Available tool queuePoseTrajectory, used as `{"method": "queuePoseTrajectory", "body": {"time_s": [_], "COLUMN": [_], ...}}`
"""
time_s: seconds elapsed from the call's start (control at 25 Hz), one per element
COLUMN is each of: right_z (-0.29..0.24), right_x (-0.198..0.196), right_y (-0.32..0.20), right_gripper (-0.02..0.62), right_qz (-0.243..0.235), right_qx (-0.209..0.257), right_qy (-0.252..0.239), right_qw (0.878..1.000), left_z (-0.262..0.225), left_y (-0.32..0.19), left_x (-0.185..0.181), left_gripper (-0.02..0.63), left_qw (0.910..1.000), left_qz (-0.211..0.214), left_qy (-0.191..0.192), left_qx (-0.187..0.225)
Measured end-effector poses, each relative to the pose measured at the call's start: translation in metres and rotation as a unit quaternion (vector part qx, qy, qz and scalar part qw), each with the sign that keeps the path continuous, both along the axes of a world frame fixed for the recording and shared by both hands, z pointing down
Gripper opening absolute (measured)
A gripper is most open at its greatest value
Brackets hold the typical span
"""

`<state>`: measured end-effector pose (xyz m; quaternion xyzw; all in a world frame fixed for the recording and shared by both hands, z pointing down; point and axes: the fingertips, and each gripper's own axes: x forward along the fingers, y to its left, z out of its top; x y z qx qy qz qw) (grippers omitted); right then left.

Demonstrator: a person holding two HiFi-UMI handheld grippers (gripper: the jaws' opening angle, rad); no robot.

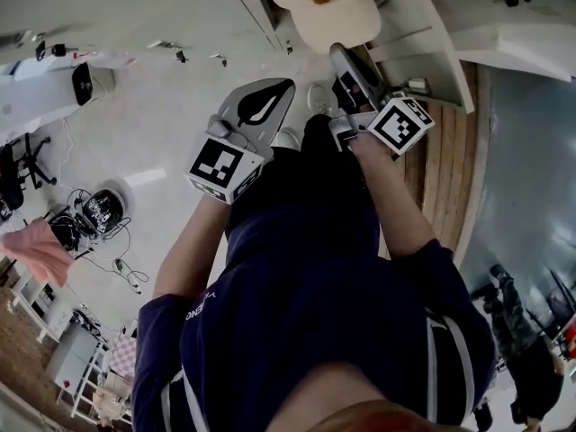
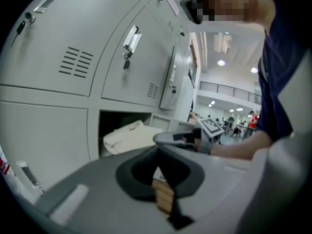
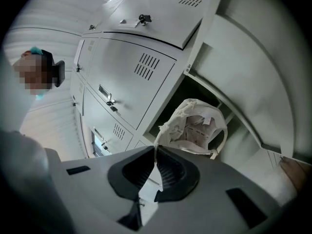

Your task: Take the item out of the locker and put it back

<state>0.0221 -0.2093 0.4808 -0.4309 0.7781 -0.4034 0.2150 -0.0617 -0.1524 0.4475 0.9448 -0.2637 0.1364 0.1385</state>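
At 12 o'clock a cream cap sits in the open locker, its edge pinched by the right tongs, likely for carrying, while the left tongs, pressed together and empty, wait at 10 o'clock.

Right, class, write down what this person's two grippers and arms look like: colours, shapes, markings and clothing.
The left gripper and right gripper both have grey shells with a black teardrop-shaped recess around the jaws. Each carries a white cube printed with black square markers. The person wears short navy sleeves, the left one with pale lettering.
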Motion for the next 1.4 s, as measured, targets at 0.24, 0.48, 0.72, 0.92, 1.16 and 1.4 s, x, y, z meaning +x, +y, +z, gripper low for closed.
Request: {"method": "queuePoseTrajectory", "body": {"time_s": [0.24, 0.48, 0.72, 0.92, 1.16, 1.4], "right_z": [0.021, 0.035, 0.054, 0.069, 0.081, 0.096], "right_x": [0.002, 0.002, 0.005, 0.006, 0.007, 0.006], "right_y": [-0.034, -0.066, -0.089, -0.106, -0.126, -0.144], "right_gripper": [0.020, 0.020, 0.020, 0.020, 0.018, 0.018], "right_qz": [0.004, -0.004, 0.000, 0.003, 0.003, 0.003], "right_qx": [0.007, 0.029, 0.025, 0.025, 0.019, 0.018], "right_qy": [-0.017, -0.025, -0.037, -0.050, -0.055, -0.059], "right_qw": [1.000, 0.999, 0.999, 0.998, 0.998, 0.998], "left_z": [0.014, 0.033, 0.046, 0.057, 0.065, 0.071], "left_y": [-0.029, -0.050, -0.065, -0.071, -0.077, -0.088], "left_x": [0.005, 0.005, 0.010, 0.016, 0.019, 0.016], "left_gripper": [0.002, 0.003, 0.003, 0.003, 0.003, 0.003], "left_qw": [0.9999, 0.9997, 0.9995, 0.9994, 0.9993, 0.9989], "left_qz": [-0.008, -0.013, -0.016, -0.015, -0.015, -0.025], "left_qy": [-0.005, -0.014, -0.020, -0.024, -0.031, -0.036], "left_qx": [0.012, 0.016, 0.019, 0.019, 0.013, 0.019]}}
